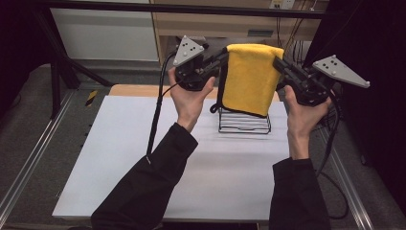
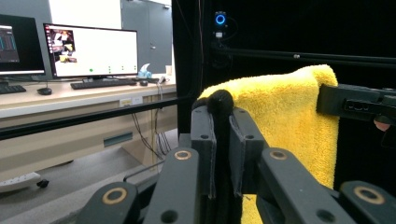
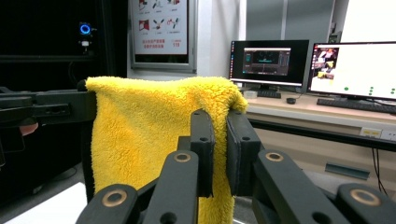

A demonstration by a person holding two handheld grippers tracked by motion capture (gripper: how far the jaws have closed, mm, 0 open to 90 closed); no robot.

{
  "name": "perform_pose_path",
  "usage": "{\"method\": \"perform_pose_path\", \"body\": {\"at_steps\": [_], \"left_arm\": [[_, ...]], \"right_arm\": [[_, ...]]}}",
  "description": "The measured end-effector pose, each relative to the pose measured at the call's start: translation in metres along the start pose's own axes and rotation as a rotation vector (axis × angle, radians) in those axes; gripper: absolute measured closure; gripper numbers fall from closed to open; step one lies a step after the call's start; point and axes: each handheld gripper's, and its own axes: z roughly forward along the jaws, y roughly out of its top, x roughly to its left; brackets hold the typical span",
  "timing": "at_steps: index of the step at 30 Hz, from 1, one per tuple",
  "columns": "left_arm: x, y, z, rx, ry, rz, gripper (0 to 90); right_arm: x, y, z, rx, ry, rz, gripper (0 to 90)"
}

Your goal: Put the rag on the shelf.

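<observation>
One yellow towel (image 1: 250, 76), pinched at its top corners by left hand-held gripper (image 1: 224, 56) and right hand-held gripper (image 1: 277, 64). One wire rack (image 1: 244, 123) on the bench (image 1: 143, 158) at 6 o'clock below, top hidden.

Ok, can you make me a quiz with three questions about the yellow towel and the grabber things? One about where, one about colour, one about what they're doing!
1. Where does the towel hang?
A. Above the wire rack
B. Flat on the table
C. On the floor

2. What colour is the towel's edge trim?
A. White
B. Black
C. Red

3. What are the left gripper and right gripper doing?
A. Both open, away from the towel
B. One holds the rack
C. Each clamped on a top corner of the towel

Answers:
1 A, the high view shows it held up over the rack.
2 B, a dark border runs along its side and bottom.
3 C, each gripper view shows jaws closed on yellow cloth.
</observation>
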Motion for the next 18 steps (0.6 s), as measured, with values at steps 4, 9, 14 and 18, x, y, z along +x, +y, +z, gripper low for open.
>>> {"method": "perform_pose_path", "body": {"at_steps": [4, 9, 14, 18], "left_arm": [[0.000, 0.007, 0.004, -0.012, 0.004, 0.002, 81.2], [0.004, 0.013, 0.013, -0.020, 0.011, -0.011, 81.1], [0.007, 0.024, 0.020, -0.026, 0.017, -0.008, 81.2], [0.008, 0.031, 0.025, -0.029, 0.024, 0.007, 81.1]], "right_arm": [[-0.004, 0.006, 0.004, -0.009, -0.005, -0.002, 82.8], [-0.009, 0.015, 0.011, -0.021, -0.016, -0.014, 82.9], [-0.014, 0.021, 0.018, -0.031, -0.017, -0.011, 82.9], [-0.019, 0.028, 0.023, -0.040, -0.023, -0.013, 83.0]]}}
